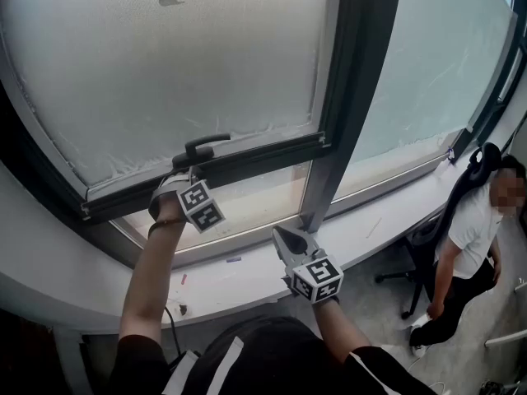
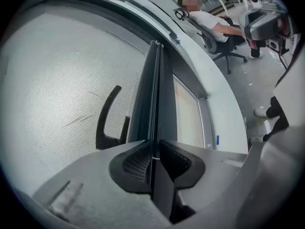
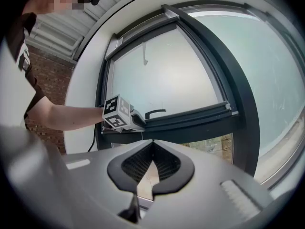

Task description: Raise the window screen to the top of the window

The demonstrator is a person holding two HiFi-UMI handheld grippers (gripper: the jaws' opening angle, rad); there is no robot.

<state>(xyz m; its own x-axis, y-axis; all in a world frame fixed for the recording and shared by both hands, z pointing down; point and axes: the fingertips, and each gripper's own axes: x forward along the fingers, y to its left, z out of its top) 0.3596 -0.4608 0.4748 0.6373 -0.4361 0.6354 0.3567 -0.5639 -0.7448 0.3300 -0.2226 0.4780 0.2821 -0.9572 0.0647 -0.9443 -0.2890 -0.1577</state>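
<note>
The window screen (image 1: pixel 165 72) is a pale mesh panel filling the left window, ending in a dark bottom bar (image 1: pixel 255 156) with a black handle (image 1: pixel 202 147). My left gripper (image 1: pixel 185 173) reaches up to that bar just left of the handle. In the left gripper view its pads (image 2: pixel 138 161) press on the bar's thin edge (image 2: pixel 155 94), with the handle (image 2: pixel 107 123) to the left against the mesh. My right gripper (image 1: pixel 278 233) hangs lower, near the foot of the mullion, shut with nothing in it (image 3: pixel 152 142). It looks at the bar (image 3: pixel 190 118) and the left gripper (image 3: pixel 136 123).
A dark vertical mullion (image 1: pixel 350 97) divides this window from the frosted pane on the right. Below runs a white curved sill (image 1: pixel 247 274). A person (image 1: pixel 469 237) sits in an office chair at the right. A thin cord (image 1: pixel 171 323) hangs under the sill.
</note>
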